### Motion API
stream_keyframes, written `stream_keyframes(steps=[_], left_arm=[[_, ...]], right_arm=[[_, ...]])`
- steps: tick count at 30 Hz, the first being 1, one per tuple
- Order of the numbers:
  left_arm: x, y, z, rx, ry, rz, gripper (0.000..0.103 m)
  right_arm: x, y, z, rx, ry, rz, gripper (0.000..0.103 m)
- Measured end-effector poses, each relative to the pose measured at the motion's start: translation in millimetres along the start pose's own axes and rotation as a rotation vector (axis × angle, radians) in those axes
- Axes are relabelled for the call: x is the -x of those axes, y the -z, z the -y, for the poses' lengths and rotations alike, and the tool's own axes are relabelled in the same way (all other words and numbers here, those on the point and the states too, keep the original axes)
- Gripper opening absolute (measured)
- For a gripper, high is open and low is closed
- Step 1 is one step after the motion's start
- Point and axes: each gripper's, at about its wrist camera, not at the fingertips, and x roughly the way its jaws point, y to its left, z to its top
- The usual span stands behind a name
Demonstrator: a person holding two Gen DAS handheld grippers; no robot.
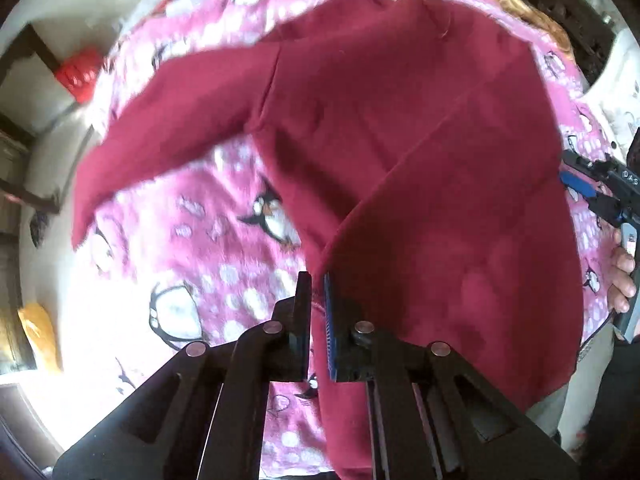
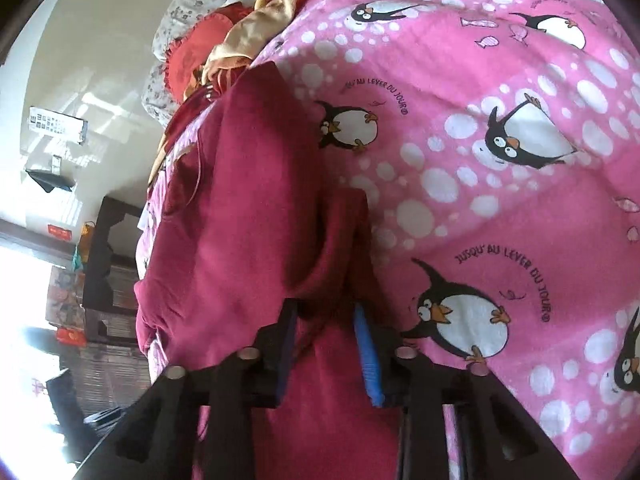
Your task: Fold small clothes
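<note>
Left wrist view: the left claw (image 1: 318, 300) is closed to a thin slit, its fingers pinching a folded edge of the maroon garment (image 1: 400, 140). From that grip the cloth fans away over the pink penguin blanket (image 1: 208, 248), and one sleeve (image 1: 160, 128) reaches out to the left of the garment body, blurred. This view alone shows the right claw from outside (image 1: 592, 188), at the garment's right edge with its blue pad visible, and the person's fingers (image 1: 622, 276) wrapped on its handle; from here its opening cannot be judged.

Right wrist view: the right claw (image 2: 326, 340) stands partly open, with a bunch of the maroon garment (image 2: 248, 220) lying between its dark left pad and blue right pad (image 2: 368, 356). Whether the pads press the cloth cannot be told. The garment runs up and away from the claw in a long ridge along the left part of the blanket (image 2: 500, 200), which is printed with penguins and white dots.

Beyond the garment's far end lies a heap of orange and red cloth (image 2: 240, 52), with a floral pillow (image 2: 192, 8) behind it. Left of the garment, off the bed, stands dark furniture (image 2: 108, 260).
</note>
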Motion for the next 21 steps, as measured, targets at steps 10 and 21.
stream_keyframes(steps=[10,21], left_arm=[[60.9,-108.8,106.7,-0.166,0.162,0.243,0.092],[-62.8,-271.7,230.2,-0.162,0.095,-0.001,0.078]], right_arm=[[18.6,-29.3,31.7,-0.103,-0.090,0.068,0.065],[-20.9,-39.7,46.3,-0.315,-0.187,-0.012,0.027]])
